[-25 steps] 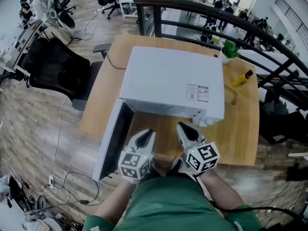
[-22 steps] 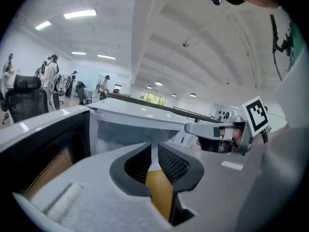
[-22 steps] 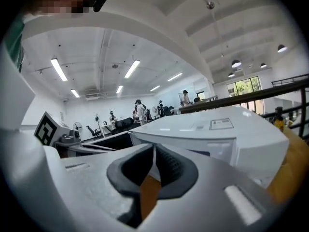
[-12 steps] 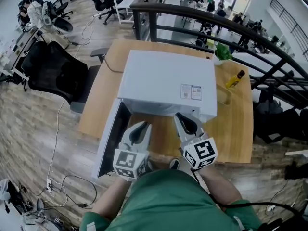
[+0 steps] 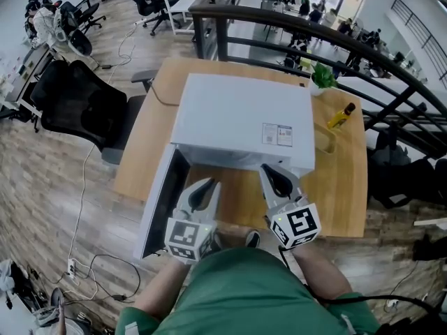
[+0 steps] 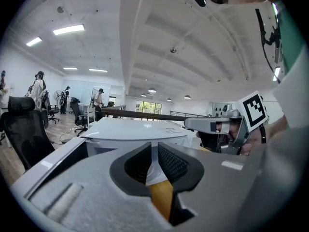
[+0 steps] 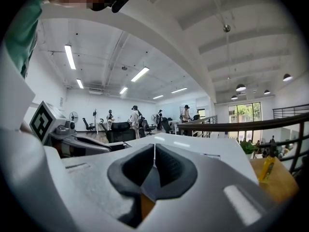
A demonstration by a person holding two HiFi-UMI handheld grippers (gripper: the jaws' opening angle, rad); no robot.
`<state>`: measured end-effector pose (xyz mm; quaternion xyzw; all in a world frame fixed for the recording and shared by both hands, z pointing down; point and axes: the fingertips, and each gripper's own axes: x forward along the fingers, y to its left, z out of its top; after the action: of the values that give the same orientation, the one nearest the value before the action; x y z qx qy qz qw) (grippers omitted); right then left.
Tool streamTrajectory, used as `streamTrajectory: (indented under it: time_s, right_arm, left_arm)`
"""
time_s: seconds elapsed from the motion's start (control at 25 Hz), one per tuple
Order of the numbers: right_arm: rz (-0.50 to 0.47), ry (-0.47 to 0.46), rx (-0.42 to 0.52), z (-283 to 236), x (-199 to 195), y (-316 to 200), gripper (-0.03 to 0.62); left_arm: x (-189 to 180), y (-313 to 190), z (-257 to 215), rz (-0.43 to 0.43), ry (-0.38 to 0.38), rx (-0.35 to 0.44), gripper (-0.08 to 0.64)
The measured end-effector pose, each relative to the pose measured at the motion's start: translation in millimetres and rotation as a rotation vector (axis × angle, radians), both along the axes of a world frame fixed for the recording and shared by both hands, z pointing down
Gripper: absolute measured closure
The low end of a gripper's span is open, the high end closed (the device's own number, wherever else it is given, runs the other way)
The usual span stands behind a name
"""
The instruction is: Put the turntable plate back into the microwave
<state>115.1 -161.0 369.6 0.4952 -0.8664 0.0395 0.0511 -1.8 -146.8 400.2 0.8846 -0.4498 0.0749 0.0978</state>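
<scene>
Both tools hang empty before the oven's mouth. The left gripper (image 5: 208, 183) sits at 7 o'clock of the microwave (image 5: 241, 117), jaws nearly together on nothing. The right gripper (image 5: 267, 169) is at 5 o'clock, jaws closed and empty. The door (image 5: 159, 204) stands open at 8 o'clock. The plate shows in no view; probably it already lies inside, the cavity hidden under the roof. If so, a push on the door comes next.

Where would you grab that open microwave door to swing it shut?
Probably by its free edge, the end farthest from the hinge, coming in from the left. The microwave door stands swung out from the left front corner of the microwave, so that thin edge offers a gripper something to pinch, with the most leverage.
</scene>
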Motion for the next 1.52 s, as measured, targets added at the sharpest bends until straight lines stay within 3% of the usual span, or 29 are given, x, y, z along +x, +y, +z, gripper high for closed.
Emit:
streamTrajectory:
  time_s: [0.68, 1.52]
  right_arm:
    - [-0.008, 0.001, 0.048, -14.6, 1.7, 1.0, 0.583]
    - [0.017, -0.036, 0.033, -10.0, 8.2, 1.7, 0.583]
  left_arm:
    - [4.2, 0.7, -1.2, 0.008, -0.016, 0.009, 0.509]
    - [1.7, 2.3, 6.3, -0.009, -0.018, -0.004, 0.509]
